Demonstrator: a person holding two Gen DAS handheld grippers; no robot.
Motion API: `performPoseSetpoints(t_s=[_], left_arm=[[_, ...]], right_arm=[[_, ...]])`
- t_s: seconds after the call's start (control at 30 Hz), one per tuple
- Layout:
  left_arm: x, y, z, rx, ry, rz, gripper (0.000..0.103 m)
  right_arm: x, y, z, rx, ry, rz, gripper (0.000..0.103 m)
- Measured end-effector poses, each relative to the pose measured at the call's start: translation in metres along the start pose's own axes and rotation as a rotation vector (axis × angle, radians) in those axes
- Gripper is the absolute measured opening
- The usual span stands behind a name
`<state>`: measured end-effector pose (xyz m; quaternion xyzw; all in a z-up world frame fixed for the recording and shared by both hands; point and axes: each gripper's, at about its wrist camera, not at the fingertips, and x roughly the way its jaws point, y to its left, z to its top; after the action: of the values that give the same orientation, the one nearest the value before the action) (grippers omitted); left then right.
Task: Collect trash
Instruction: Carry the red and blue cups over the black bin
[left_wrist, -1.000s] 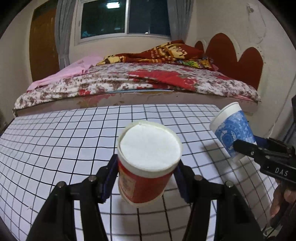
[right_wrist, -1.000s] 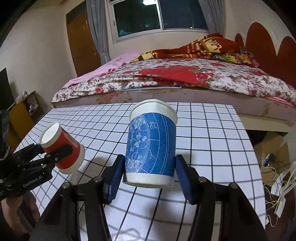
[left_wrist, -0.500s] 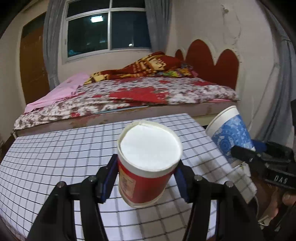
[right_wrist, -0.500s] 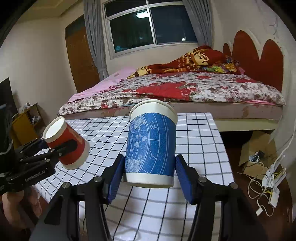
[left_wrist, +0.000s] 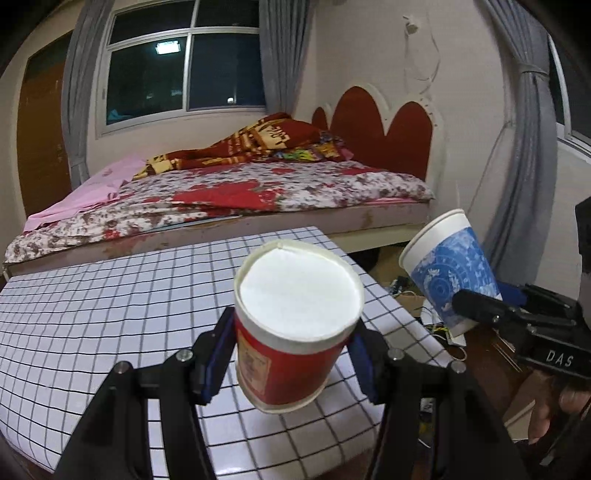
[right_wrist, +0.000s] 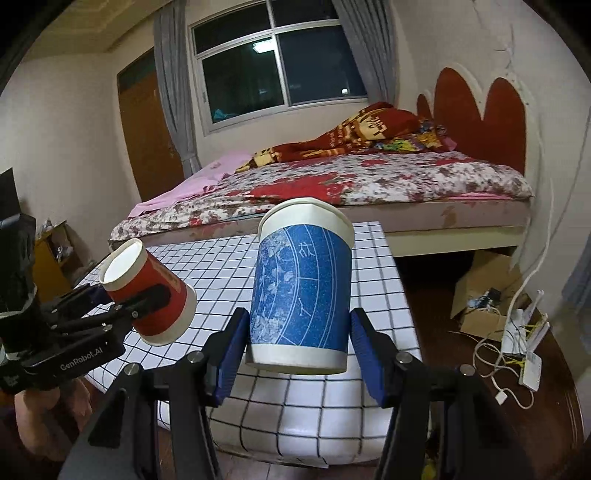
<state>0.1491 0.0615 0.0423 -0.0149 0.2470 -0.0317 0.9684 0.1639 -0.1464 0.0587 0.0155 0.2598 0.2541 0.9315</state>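
Left gripper (left_wrist: 291, 363): jaws partly open, clamped on the red cup (left_wrist: 291, 332); blue pads press its wall from both sides.
Red cup, place: between the left fingers, low on the wall near the base, tilted so the mouth faces the camera; clear of the checked table (left_wrist: 92, 314) below.
Right gripper (right_wrist: 297, 356): jaws partly open, clamped on the blue cup (right_wrist: 301, 295) near its base.
Blue cup, place: between the right fingers, nearly upright, rim above the pads; off the table.
Why held so: judged a low side grip, keeping each paper rim from crushing while carried as trash.
Bin: none in either view.
Risk: thin paper walls may buckle if squeezed further.
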Motion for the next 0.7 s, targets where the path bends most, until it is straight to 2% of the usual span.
performPoseSetpoints(t_s=[0.33, 0.7], left_arm=[[-0.001, -0.051, -0.009, 0.031, 0.005, -0.099, 0.058], [0.004, -0.102, -0.017, 0.071, 0.020, -0.217, 0.058]], right_arm=[[-0.051, -0.045, -0.019, 0.078, -0.038, -0.082, 0.058], [-0.091, -0.088, -0.046, 0.142, -0.032, -0.209, 0.058]])
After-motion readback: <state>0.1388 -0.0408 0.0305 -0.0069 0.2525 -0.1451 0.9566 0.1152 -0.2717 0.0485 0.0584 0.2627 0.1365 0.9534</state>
